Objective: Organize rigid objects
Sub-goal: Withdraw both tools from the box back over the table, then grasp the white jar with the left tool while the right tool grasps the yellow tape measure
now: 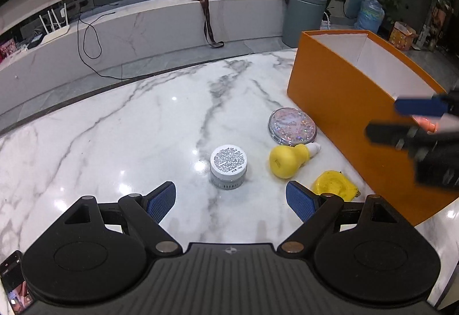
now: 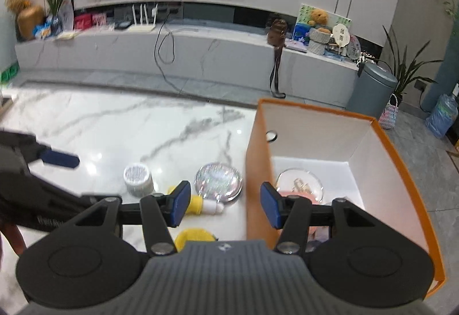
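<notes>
Left wrist view looks down on a white marble table [image 1: 120, 125] with grey veins. The left gripper [image 1: 231, 198] hangs above it with its blue-padded jaws spread wide and nothing between them. Just ahead of the gap stands a small white jar [image 1: 228, 167], upright, its printed lid facing up. To the right of the jar lies a yellow bulb-shaped bottle [image 1: 285, 161] on its side, its white cap pointing toward the orange box [image 1: 344, 102]. Beyond the bottle, a round glittery compact [image 1: 292, 123] lies flat, close to the box wall. A flat yellow item [image 1: 334, 183] lies near the box's lower wall, just beside the left gripper's right finger; its exact kind is hard to tell.

Right wrist view shows the right gripper [image 2: 226, 206] with its jaws apart and empty, positioned over the left wall of the orange box, one finger on the table side and the other over the white interior. Inside the box, on its floor, lies a round clear dish-like object [image 2: 299, 181] with something pink beside it, partly hidden by the finger. The jar, compact and yellow bottle all sit on the table outside the box, left of its wall. From the left wrist view, the right gripper appears blurred at the right edge, in front of the box.
</notes>
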{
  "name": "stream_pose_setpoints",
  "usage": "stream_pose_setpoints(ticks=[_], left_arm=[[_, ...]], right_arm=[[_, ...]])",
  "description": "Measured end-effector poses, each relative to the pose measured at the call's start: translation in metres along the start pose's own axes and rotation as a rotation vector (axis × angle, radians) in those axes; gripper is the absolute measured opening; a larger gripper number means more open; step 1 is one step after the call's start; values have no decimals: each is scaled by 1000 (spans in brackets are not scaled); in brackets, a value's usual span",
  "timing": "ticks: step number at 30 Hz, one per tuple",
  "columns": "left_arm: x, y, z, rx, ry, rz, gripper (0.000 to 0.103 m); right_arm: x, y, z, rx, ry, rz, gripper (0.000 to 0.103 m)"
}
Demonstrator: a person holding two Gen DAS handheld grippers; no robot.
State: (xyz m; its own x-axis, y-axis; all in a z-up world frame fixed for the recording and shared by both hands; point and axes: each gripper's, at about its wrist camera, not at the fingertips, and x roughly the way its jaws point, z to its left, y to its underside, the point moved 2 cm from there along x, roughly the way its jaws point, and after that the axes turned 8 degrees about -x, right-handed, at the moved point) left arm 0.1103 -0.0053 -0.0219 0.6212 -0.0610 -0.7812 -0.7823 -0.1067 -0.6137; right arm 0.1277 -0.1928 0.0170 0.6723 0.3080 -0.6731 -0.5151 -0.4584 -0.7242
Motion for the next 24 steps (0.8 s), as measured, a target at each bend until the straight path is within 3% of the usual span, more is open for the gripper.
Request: stream_pose_setpoints(ticks=[7, 12, 19, 24], left_arm=[[11, 2, 5, -6, 7, 7, 102], [19, 1, 0, 3, 27, 3, 102], [37, -1, 2, -10, -24, 7, 102], [44, -3, 7, -28, -41, -14, 102]], right_arm=[[30, 20, 23, -44, -22, 75, 54], [35, 27, 31, -91, 7, 76, 63], [35, 30, 47, -199, 21, 51, 63], [42, 37, 58, -216, -22, 81, 63]])
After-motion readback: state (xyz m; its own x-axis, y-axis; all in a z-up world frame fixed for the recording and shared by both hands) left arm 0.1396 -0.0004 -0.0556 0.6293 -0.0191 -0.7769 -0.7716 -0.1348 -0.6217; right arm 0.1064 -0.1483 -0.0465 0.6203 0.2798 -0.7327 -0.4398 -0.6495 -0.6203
